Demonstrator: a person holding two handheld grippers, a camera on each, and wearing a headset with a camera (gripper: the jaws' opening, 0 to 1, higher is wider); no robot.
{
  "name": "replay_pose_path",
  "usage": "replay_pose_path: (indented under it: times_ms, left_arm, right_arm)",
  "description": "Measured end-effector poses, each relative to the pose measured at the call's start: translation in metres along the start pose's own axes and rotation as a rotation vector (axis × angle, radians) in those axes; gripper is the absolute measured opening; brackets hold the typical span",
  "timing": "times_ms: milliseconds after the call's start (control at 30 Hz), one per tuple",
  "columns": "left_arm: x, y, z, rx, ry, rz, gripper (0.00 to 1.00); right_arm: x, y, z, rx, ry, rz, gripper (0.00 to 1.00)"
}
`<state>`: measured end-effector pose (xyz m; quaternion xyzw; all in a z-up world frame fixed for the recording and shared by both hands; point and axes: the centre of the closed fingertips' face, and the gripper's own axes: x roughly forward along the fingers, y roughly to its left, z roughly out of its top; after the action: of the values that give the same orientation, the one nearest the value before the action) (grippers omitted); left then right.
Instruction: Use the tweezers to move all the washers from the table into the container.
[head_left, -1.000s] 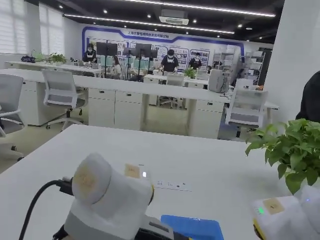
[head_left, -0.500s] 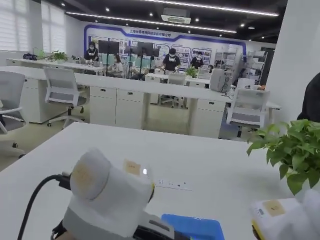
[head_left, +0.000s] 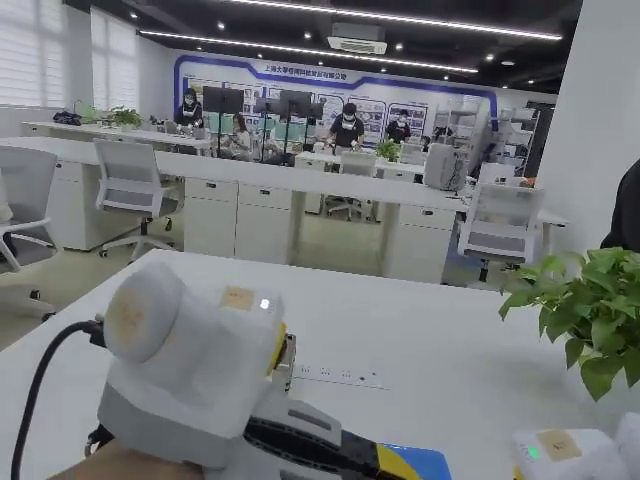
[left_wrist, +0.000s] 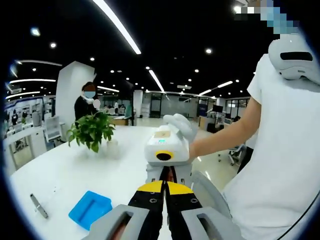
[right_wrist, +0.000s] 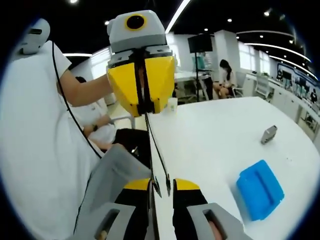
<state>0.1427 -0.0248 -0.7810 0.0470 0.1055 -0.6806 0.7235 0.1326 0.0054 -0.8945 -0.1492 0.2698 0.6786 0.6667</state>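
My left gripper (left_wrist: 165, 192) is shut on thin metal tweezers (right_wrist: 159, 160), which run from its yellow jaws toward my right gripper (right_wrist: 161, 186). The tweezers' tips sit in the gap between the right gripper's yellow jaws, which stand slightly apart. In the head view the left gripper (head_left: 385, 462) is low on the left, and the right gripper (head_left: 575, 455) is at the bottom right corner. A blue container (head_left: 425, 462) (left_wrist: 90, 210) (right_wrist: 260, 190) lies on the white table (head_left: 450, 350). I can make out no washers.
A potted green plant (head_left: 585, 320) (left_wrist: 91, 131) stands at the table's right side. A small grey block (right_wrist: 268, 134) (left_wrist: 39, 206) lies beyond the container. Desks, chairs and several people are in the office behind.
The left gripper sits further left in the head view, and its yellow jaw end has come into sight. The right gripper has sunk toward the bottom corner. The camera has shifted slightly.
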Motion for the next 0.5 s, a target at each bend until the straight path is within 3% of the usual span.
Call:
replay_pose_path:
  times_ms: [233,500]
  left_arm:
    - [-0.003,0.001,0.001,-0.005,-0.025,0.013,0.0]
    - [-0.01,0.0,-0.012,-0.01,0.035,0.02,0.0]
  right_arm:
    - [-0.004,-0.001,0.005,0.003,-0.027,-0.001,0.07]
    - [-0.005,-0.001,-0.007,-0.003,0.022,-0.008,0.03]
